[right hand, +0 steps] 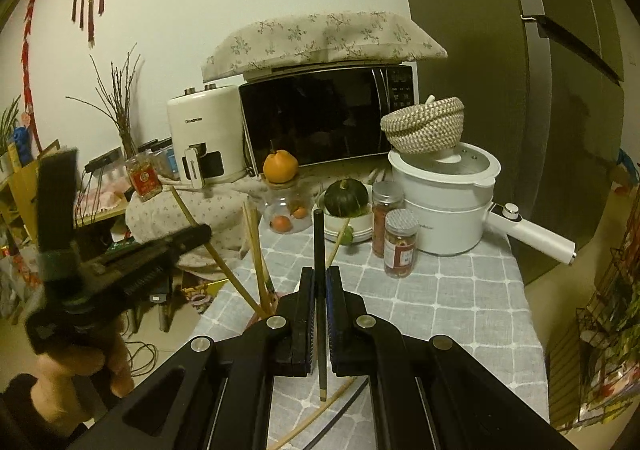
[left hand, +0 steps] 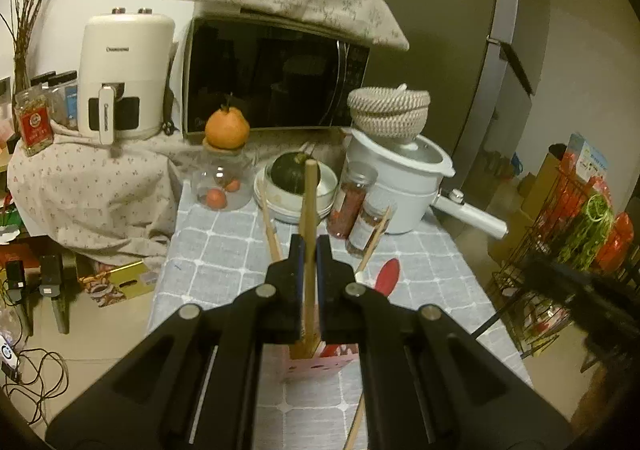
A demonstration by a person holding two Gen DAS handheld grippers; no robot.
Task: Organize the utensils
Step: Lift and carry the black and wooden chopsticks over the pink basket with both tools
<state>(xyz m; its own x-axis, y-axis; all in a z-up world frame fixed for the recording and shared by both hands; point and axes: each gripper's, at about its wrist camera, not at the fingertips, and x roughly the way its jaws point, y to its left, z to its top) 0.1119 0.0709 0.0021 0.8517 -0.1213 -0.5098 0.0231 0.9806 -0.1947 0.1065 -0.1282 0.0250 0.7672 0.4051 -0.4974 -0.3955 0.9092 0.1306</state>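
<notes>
In the left wrist view my left gripper [left hand: 308, 246] is shut on a light wooden chopstick [left hand: 309, 205] that stands upright, its lower end inside a pink utensil box [left hand: 320, 364] on the table. More wooden chopsticks [left hand: 269, 223] and a red spoon [left hand: 387, 276] lean out of the box. In the right wrist view my right gripper [right hand: 319, 278] is shut on a black chopstick [right hand: 318, 246], held upright above the tablecloth. The left gripper body [right hand: 120, 262] shows at the left of that view, with several wooden chopsticks [right hand: 256, 250] leaning beside it. Loose chopsticks [right hand: 320, 410] lie on the cloth below.
A grey checked tablecloth [right hand: 460, 310] covers the table. At the back stand two spice jars [right hand: 400, 238], a white pot [right hand: 448, 205] with a woven basket, a bowl with a green squash [right hand: 346, 197], a glass jar [right hand: 286, 209], a microwave [right hand: 324, 113] and an air fryer [right hand: 204, 137]. A wire rack [left hand: 560, 250] stands to the right.
</notes>
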